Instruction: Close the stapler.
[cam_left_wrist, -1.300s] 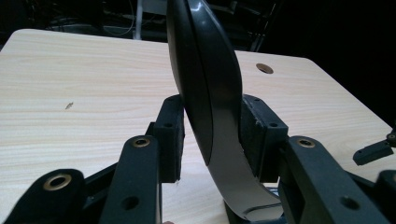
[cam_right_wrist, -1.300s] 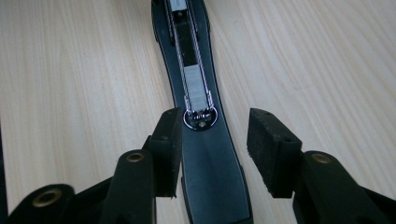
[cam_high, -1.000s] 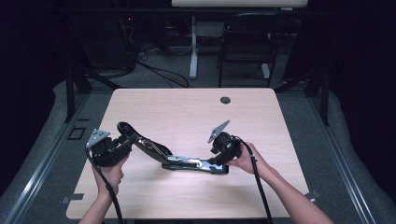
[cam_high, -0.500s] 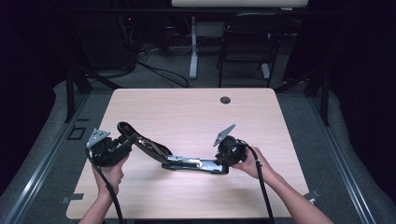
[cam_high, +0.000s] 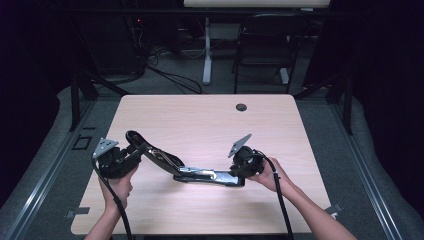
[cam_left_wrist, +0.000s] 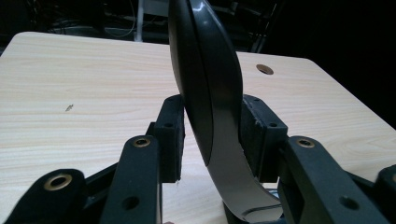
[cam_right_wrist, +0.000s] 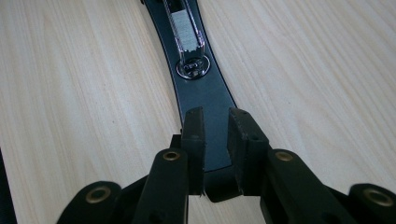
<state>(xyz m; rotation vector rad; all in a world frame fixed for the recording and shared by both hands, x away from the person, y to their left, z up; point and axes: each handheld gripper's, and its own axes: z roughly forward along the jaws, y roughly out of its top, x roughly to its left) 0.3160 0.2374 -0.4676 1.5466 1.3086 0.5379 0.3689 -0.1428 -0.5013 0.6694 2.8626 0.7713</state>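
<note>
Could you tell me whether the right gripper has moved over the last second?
Yes, slightly: the right gripper shifted rightward and a little nearer the front edge of the table, judged against its fixed grommet hole.

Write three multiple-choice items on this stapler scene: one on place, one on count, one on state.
1. Where does the right gripper meet the stapler?
A. At its base end
B. At its raised arm
C. Nowhere near it

2. How many round holes does the table have?
A. One
B. Two
C. Three

3. How is the stapler?
A. Shut flat
B. Swung open
C. In two pieces

Answers: 1 A, its jaws straddle the flat base in the right gripper view; 2 A, one hole shows near the far edge; 3 B, the top arm rises between the left gripper jaws.
</note>
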